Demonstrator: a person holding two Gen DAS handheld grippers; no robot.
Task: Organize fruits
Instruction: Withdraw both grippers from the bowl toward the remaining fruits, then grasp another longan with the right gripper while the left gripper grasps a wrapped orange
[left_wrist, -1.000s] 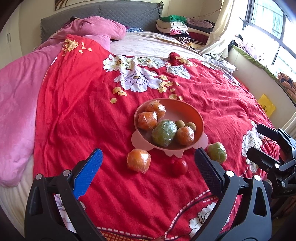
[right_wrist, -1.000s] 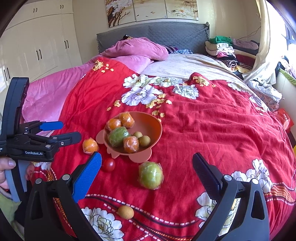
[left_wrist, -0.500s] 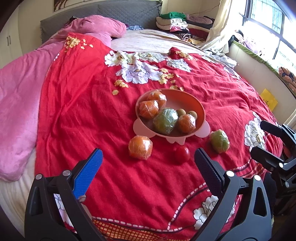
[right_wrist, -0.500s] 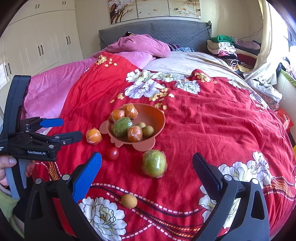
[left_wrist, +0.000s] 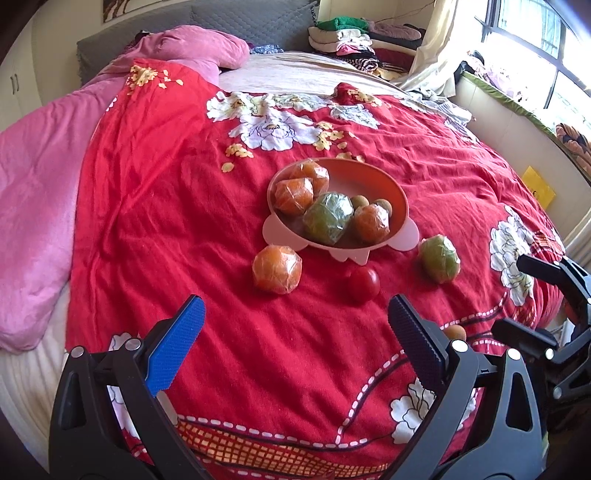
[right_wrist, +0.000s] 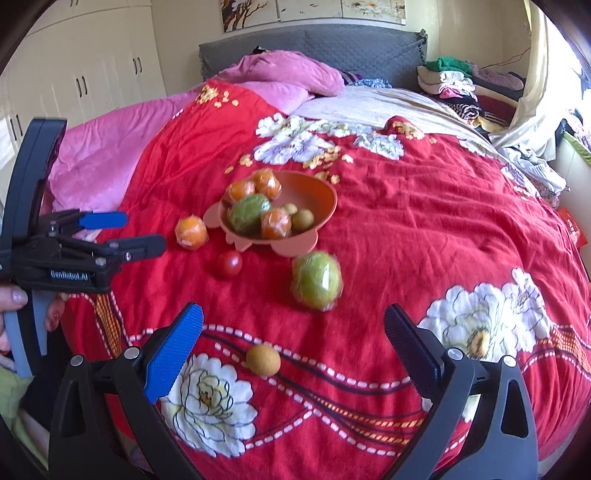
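Both grippers have come in closer since a second ago, and the fruit looms larger in both views. The left gripper (left_wrist: 295, 321) and the right gripper (right_wrist: 293, 325) each hang above the red quilt (left_wrist: 147, 206) with jaws wide apart, nothing between them.

Biggest first: the orange bowl (left_wrist: 397, 194) sits mid-bed, already holding two wrapped oranges, a wrapped green fruit, another orange and two small brown ones. Loose on the quilt: a green fruit (right_wrist: 317, 280) in cling film just in front of the bowl, ahead of the right gripper; an orange (left_wrist: 277, 269), also wrapped, ahead of the left; a small tomato (left_wrist: 364, 283) between them; and a little tan fruit (right_wrist: 263, 360), closest to the right gripper.

Handling, as I judge it: the film looks slick and crinkly, so grip the wrapped ones across the middle, firmly. They seem light but roll easily on soft bedding. The tomato is smooth and bruisable; squeeze gently at its widest part.
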